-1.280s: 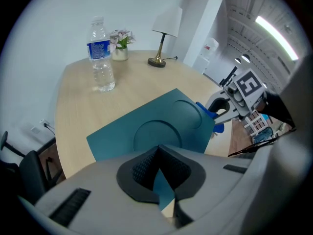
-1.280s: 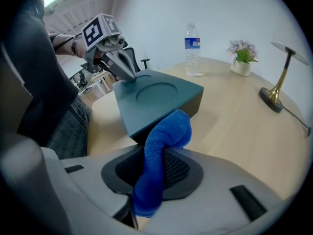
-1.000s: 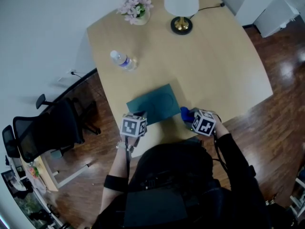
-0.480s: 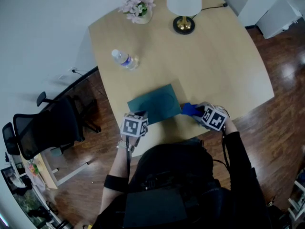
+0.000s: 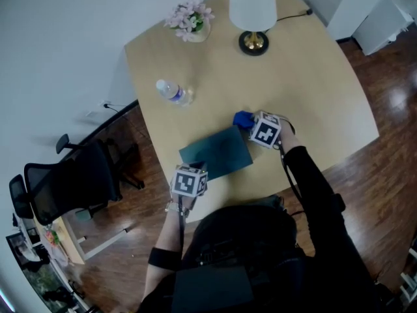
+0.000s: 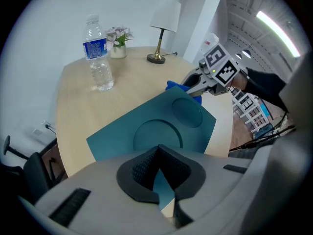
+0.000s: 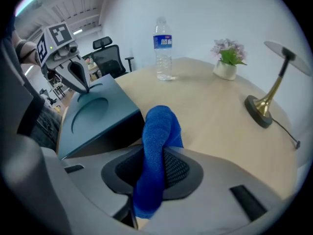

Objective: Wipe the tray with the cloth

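A teal tray (image 5: 216,153) with a round recess lies on the wooden table (image 5: 306,77) near its front edge. My left gripper (image 5: 195,167) is shut on the tray's near corner (image 6: 159,180); the right gripper view shows those jaws pinching it (image 7: 84,88). My right gripper (image 5: 251,124) is shut on a blue cloth (image 5: 242,119). The cloth (image 7: 157,131) sticks out past the jaws and hangs just beyond the tray's far right corner, over bare table. In the left gripper view the cloth (image 6: 172,86) peeks out behind the tray's far edge.
A water bottle (image 5: 171,91) stands left of the tray's far side. A small flower pot (image 5: 189,19) and a brass lamp (image 5: 253,18) stand at the table's far end. A black office chair (image 5: 65,181) is on the floor to the left.
My right gripper has carried the blue cloth from the table's front edge, right of the tray, forward to the tray's far right corner. The left gripper and tray have stayed put.
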A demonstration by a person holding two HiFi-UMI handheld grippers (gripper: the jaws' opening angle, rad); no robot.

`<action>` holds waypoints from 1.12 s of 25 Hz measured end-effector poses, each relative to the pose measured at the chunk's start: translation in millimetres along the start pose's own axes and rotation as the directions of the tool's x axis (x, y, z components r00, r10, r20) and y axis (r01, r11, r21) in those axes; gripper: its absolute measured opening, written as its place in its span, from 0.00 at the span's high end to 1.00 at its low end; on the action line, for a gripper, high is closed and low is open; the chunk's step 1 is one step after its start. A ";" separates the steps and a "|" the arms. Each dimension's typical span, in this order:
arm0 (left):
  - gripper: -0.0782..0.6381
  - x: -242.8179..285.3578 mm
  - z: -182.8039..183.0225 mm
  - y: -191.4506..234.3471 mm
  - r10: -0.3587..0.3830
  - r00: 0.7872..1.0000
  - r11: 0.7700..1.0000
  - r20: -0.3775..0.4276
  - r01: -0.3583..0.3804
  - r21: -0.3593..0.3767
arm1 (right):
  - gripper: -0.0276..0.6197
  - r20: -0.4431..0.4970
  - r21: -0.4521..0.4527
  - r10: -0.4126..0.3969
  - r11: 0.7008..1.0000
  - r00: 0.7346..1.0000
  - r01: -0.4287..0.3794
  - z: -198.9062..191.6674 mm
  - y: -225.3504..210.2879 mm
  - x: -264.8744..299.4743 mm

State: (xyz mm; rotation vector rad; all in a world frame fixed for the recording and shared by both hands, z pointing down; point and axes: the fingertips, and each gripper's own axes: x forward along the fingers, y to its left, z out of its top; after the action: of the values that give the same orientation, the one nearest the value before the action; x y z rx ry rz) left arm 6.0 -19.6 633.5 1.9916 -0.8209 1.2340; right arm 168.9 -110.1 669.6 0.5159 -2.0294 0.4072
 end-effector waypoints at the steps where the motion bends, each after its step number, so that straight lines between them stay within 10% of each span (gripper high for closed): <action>1: 0.89 0.0 0.8 0.0 0.001 1.000 1.000 0.001 -0.001 -0.001 | 0.80 -0.017 -0.007 0.035 0.999 0.999 -0.035 3.0 5.3 7.2; 28: 0.89 1.8 1.3 4.2 -0.029 1.000 0.999 0.002 0.029 0.043 | 0.80 0.004 0.079 0.199 0.977 0.980 -0.198 -74.1 135.8 -20.1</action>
State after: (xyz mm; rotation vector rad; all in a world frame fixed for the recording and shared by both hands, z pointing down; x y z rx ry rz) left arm 4.0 -23.5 635.5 2.0323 -0.7696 1.2424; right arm 162.3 45.6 677.4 0.3605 -2.0749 0.6110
